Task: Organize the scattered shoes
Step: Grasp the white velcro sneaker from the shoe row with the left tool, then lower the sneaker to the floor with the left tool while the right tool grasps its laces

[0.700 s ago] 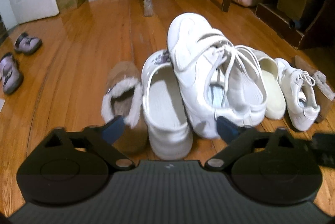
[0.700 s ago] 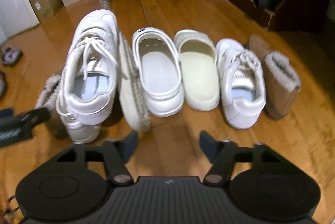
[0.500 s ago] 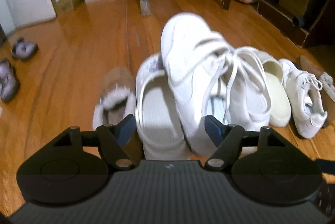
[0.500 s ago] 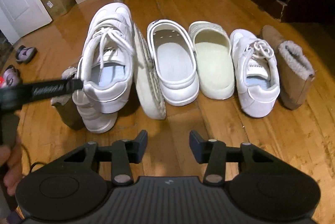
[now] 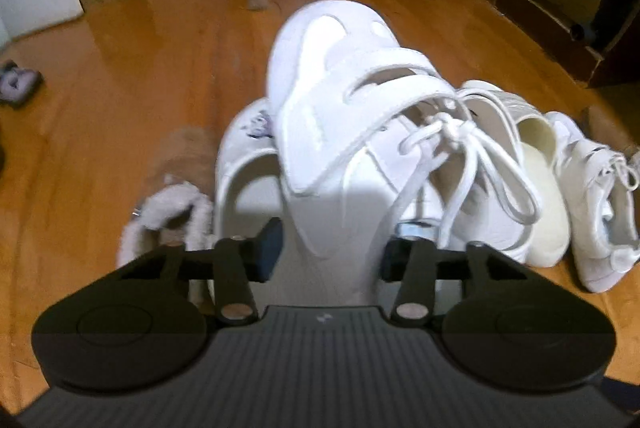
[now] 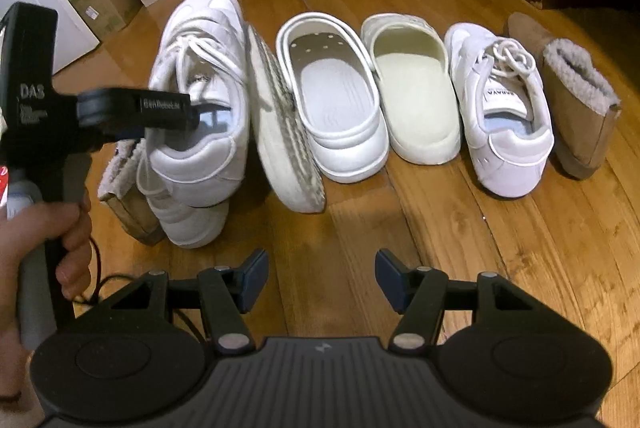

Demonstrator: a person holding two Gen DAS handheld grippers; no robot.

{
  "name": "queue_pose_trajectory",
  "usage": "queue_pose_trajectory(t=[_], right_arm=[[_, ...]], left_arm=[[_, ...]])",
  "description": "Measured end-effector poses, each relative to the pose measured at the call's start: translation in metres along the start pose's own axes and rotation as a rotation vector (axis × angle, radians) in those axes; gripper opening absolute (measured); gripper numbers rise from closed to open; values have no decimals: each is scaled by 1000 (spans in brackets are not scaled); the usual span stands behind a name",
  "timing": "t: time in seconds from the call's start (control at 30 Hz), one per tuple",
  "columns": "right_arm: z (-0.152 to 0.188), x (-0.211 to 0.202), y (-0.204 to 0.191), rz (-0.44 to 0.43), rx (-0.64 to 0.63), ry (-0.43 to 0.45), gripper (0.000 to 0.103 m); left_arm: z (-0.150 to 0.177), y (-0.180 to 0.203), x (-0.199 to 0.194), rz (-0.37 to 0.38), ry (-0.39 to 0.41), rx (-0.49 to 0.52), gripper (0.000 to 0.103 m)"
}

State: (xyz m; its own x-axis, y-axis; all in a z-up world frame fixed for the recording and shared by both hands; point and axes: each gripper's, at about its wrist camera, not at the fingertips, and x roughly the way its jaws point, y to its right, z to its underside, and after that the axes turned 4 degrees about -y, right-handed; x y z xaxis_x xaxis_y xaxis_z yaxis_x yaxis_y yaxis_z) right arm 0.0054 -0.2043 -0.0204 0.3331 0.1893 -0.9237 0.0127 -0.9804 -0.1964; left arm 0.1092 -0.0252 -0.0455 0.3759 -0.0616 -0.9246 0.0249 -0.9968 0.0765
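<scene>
A white lace-up sneaker [image 5: 332, 75] lies tilted on top of a white clog [image 5: 240, 179] at the left end of a row of shoes. My left gripper [image 5: 332, 252] is shut on the sneaker's side wall near the heel. In the right wrist view one of its fingers [image 6: 164, 105] reaches into the sneaker [image 6: 200, 51] opening, and the other finger is hidden. My right gripper [image 6: 320, 268] is open over bare floor in front of the row and holds nothing.
Rightward, the row has a clog on its side [image 6: 284, 147], a white clog [image 6: 332, 95], a cream clog [image 6: 416, 91], a second sneaker [image 6: 504, 115] and a tan fur boot [image 6: 576, 107]. Another fur boot [image 5: 176, 199] lies left. Purple shoes [image 5: 16, 83], boxes and chair legs stand farther off.
My left gripper moved forward onto the sneaker and its jaws narrowed around the side wall. It came into the right wrist view from the left. The right gripper stayed back and open.
</scene>
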Motion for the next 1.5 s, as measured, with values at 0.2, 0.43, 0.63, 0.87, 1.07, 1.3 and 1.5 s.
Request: queue_pose_trajectory(t=[0.2,0.43,0.63,0.87,1.07,1.3,1.5], right_arm=[[3,5,12,20,43,-12,60],[18,0,20,34,73,-15,60],[39,-13,31,47,72,-5,60],[73,-18,55,49,102,-51,60],[101,-23,66,23,106,-97,60],[121,-30,62,-9,62,-109,60],[134,-27,46,-82,10,-135,60]], left_arm=[[-10,-7,11,66,51,-27,66],[-6,-14,-2,138,72,-103,44],[31,-16,-28,159,93,-71,39],[100,-24,-65,227,43,-43,39],[159,-19,-73,268,-75,8,38],[208,-17,-53,300,-198,14,36],[220,-18,-53,326,-339,128,47]])
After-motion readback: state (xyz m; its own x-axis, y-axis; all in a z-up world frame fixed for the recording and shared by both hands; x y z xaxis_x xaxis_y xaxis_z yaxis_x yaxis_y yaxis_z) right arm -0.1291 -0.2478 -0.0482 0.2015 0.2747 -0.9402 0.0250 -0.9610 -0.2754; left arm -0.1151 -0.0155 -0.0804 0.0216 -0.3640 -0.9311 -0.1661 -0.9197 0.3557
